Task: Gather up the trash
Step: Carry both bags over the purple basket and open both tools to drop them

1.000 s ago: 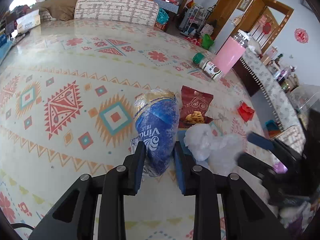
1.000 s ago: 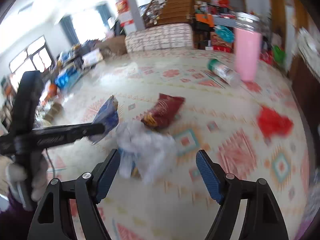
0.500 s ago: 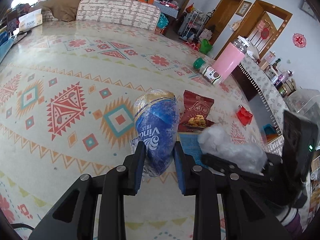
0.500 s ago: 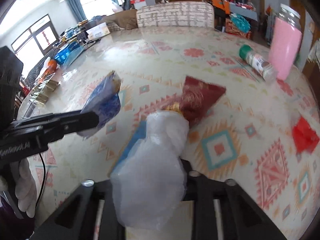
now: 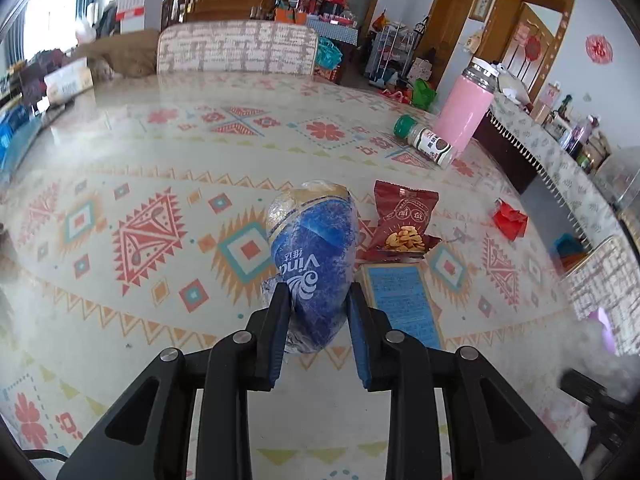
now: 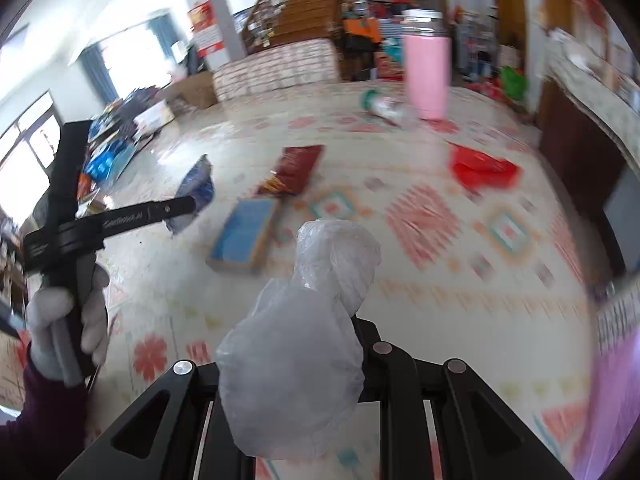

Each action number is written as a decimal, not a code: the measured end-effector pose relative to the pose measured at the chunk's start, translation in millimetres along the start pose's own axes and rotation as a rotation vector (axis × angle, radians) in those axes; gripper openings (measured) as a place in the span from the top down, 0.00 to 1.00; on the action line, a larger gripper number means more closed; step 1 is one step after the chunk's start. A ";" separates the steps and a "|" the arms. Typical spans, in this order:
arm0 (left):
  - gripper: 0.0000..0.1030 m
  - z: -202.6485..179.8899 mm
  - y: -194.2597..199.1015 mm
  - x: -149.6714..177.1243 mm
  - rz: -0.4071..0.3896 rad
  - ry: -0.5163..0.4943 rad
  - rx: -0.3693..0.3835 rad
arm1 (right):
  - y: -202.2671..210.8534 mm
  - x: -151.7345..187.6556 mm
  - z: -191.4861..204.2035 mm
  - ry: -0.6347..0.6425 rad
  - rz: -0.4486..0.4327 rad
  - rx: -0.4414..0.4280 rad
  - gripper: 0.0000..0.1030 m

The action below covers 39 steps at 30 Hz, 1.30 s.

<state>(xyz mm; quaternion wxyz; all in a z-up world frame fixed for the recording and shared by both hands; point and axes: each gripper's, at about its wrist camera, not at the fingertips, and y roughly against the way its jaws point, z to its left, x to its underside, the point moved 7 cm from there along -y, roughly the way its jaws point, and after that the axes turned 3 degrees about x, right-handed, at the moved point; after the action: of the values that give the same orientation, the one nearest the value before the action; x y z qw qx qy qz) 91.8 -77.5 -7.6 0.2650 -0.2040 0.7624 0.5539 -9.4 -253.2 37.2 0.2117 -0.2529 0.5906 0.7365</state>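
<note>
A second ago the right gripper [image 6: 320,344] had its jaws wide apart over a crumpled clear plastic bag [image 6: 308,328] lying on the worktop [image 5: 120,320]. Now the jaws are clenched on that bag and it is lifted off the surface, so the blue box [image 5: 400,304] that it partly covered lies fully in view. The right wrist view is blurred, which suggests the hand is carrying the bag away. This means one more piece of trash is picked up, and I judge that it only needs to be dropped where the trash is collected; no bin shows in either view.

The left gripper [image 5: 316,320] has not changed: its jaws grasp a blue tissue packet [image 5: 312,256], which stands up between them above the worktop. A gloved hand [image 6: 68,320] holds this gripper's handle.

The plastic bag is thin, wrinkled and half transparent, bunched in a loose lump in front of the jaws. It looks very light and soft.

A red snack bag [image 5: 404,224], a red wrapper [image 5: 510,220] and a lying spice bottle [image 5: 424,142] beside a pink flask [image 5: 464,116] remain on the worktop.
</note>
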 end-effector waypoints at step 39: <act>0.74 -286.1 67.1 89.2 0.077 -0.404 0.372 | 163.4 120.2 -172.0 -0.250 -0.198 0.258 0.81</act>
<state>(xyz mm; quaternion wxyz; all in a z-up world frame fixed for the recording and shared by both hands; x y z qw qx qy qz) -68.8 -331.3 56.0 0.4232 -0.0083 0.7900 0.4435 -182.1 -454.3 57.0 0.3856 -0.1871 0.6213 0.6560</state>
